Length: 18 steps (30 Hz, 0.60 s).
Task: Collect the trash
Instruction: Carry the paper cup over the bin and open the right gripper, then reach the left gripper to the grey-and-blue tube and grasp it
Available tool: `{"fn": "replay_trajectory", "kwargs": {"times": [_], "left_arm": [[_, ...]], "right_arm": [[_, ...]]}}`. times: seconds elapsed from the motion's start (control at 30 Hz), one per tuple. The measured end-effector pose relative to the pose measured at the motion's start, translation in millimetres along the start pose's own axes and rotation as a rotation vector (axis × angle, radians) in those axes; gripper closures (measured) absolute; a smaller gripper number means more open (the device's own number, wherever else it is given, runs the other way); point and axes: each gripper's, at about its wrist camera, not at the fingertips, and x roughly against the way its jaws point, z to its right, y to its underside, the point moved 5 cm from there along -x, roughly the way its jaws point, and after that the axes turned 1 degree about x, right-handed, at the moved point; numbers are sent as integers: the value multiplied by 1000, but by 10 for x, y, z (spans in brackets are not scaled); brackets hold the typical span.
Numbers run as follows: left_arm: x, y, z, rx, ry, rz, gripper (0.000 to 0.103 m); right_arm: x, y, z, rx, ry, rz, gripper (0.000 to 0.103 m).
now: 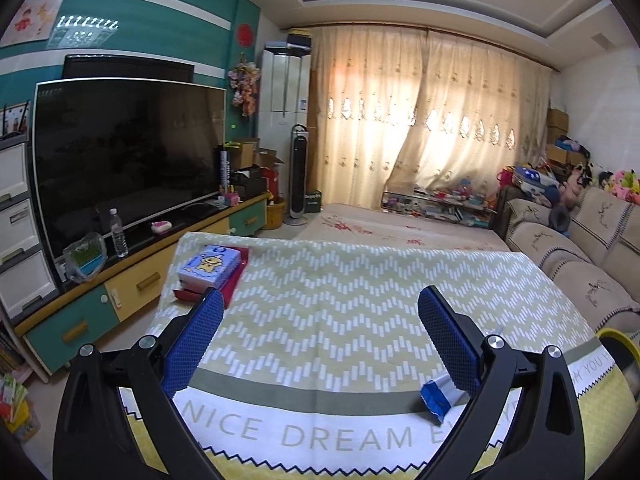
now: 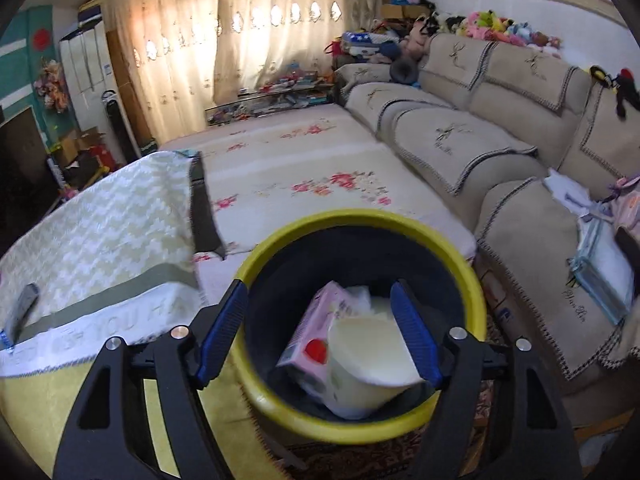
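Observation:
A yellow-rimmed trash bin (image 2: 362, 216) stands on the floor beside the table; its rim also shows in the left wrist view (image 1: 616, 338). Inside lie a pink carton (image 2: 310, 336), a white paper cup (image 2: 372, 356) and crumpled white paper. My right gripper (image 2: 320, 300) is open and empty, right above the bin's mouth. My left gripper (image 1: 320, 304) is open and empty above the table with the zigzag cloth (image 1: 340, 300). A blue and white wrapper (image 1: 438, 394) lies on the cloth, partly hidden behind the right finger; it also shows in the right wrist view (image 2: 18, 316).
A blue tissue pack (image 1: 210, 266) on a red box (image 1: 232, 280) sits at the table's far left. A TV (image 1: 124, 160) on a cabinet stands left. A beige sofa (image 2: 500, 140) runs along the right. A floral mat (image 2: 312, 168) covers the floor beyond.

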Motion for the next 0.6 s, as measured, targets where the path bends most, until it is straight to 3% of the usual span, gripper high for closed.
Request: {"fn": "replay_trajectory", "kwargs": {"times": [0.07, 0.23, 0.47, 0.6], "left_arm": [[8, -1, 34, -9, 12, 0, 7], [35, 11, 111, -26, 47, -1, 7], [9, 90, 339, -74, 152, -49, 7], [-30, 176, 572, -127, 248, -99, 7]], "right_arm": [[-54, -28, 17, 2, 24, -8, 26], [38, -141, -98, -29, -16, 33, 25], [262, -388, -676, -48, -137, 179, 19], [323, -370, -933, -28, -150, 268, 18]]}}
